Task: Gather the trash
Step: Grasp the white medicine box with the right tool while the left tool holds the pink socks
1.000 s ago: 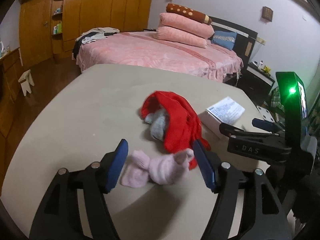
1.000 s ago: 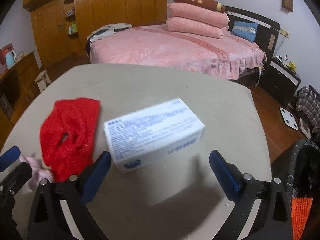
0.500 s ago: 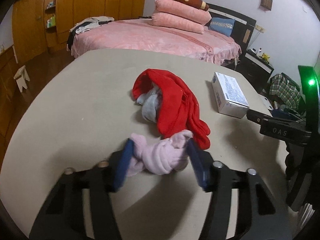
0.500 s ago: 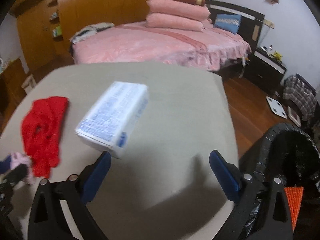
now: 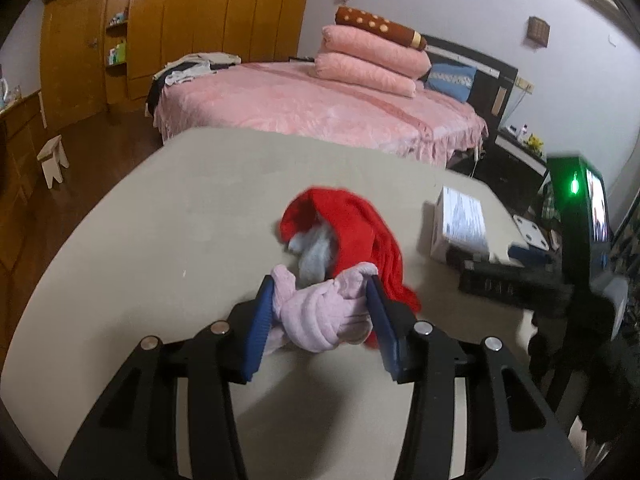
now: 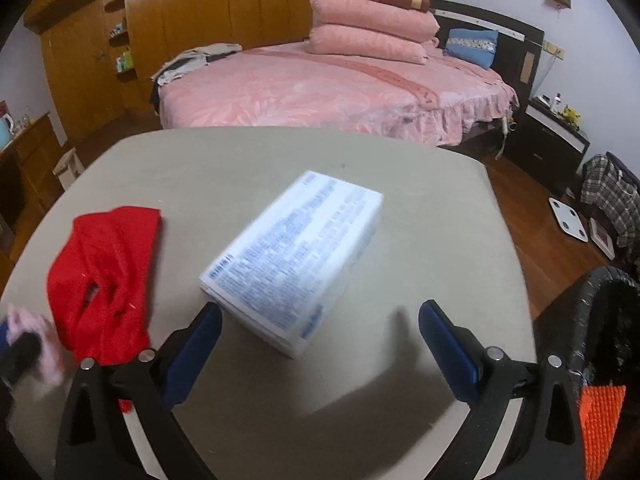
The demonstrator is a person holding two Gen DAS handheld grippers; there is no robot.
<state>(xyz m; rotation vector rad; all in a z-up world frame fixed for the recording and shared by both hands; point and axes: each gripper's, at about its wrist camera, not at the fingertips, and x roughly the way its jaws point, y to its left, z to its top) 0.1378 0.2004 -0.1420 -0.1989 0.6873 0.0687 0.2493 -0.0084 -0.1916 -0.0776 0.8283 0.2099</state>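
Left tongs [image 5: 320,312] are clamped on the pink cloth bundle [image 5: 320,314] low over the counter [image 5: 140,240], red cloth [image 5: 360,232] touching just behind it. Further right, the white box [image 6: 296,256] lies flat on the counter. Right tongs [image 6: 320,344] gape wide just before it, black trash bin [image 6: 612,320] at far right.

Left tool [image 5: 320,320] clamped tight; right tool [image 6: 320,340] spread wide.

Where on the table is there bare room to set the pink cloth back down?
Bare table lies left of the red cloth, and along the far edge toward the bed. It is crowded between the red cloth and the white box, where the right claw hovers.
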